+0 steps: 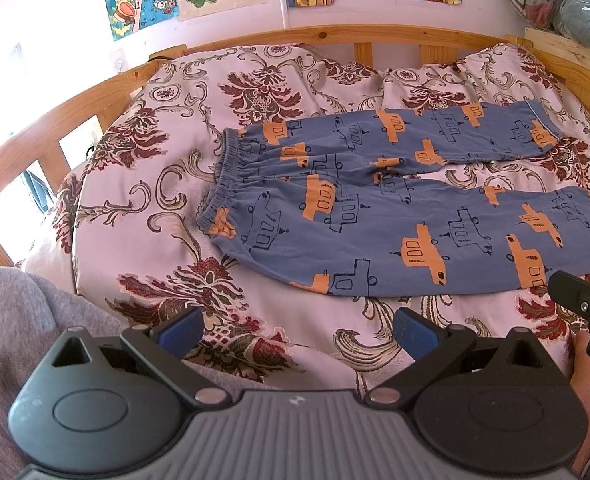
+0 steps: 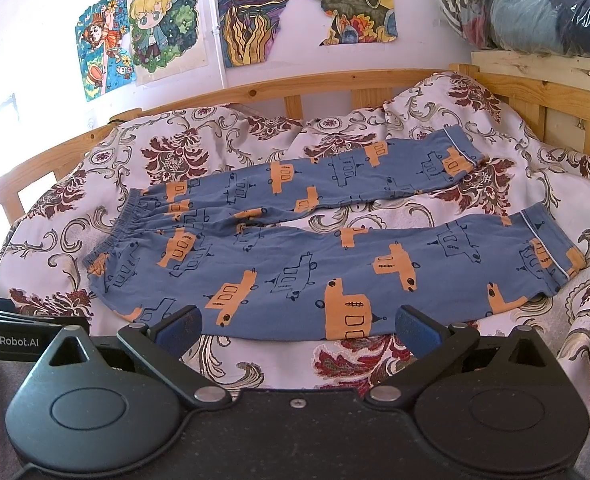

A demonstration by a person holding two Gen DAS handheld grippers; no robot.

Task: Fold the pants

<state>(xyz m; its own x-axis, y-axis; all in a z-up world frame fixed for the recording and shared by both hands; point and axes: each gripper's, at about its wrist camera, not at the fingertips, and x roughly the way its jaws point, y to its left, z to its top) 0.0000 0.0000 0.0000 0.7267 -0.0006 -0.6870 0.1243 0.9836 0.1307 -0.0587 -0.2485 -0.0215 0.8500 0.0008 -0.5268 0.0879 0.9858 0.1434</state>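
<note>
While the pants [image 2: 327, 248] lie spread flat ahead of both our grippers, nothing has been folded yet: the elastic waistband [image 2: 119, 228] sits off to the left, and the two legs run away to the right, parted by a narrow wedge of bedding. The near leg lies just beyond the right gripper [image 2: 297, 326], its lower edge almost between the blue pads [image 2: 417, 330]; the far leg lies behind it, its cuff [image 2: 461, 150] further off to the right.

We judge the cloth light, thin and limp, so it will drape and slide rather than hold a shape. It looks best taken by the firmer parts: the gathered waistband with the left gripper [image 1: 299, 332] and the piped cuff of the near leg [image 2: 551, 248] with the right, lifting low so the fabric does not bunch.

Both grippers stand wide open and hold nothing; the left hangs over bare quilt [image 1: 127, 216], short of the waistband. Beyond the quilt runs the wooden bed rail [image 2: 279, 88], with drawings [image 2: 163, 24] on the wall above.
</note>
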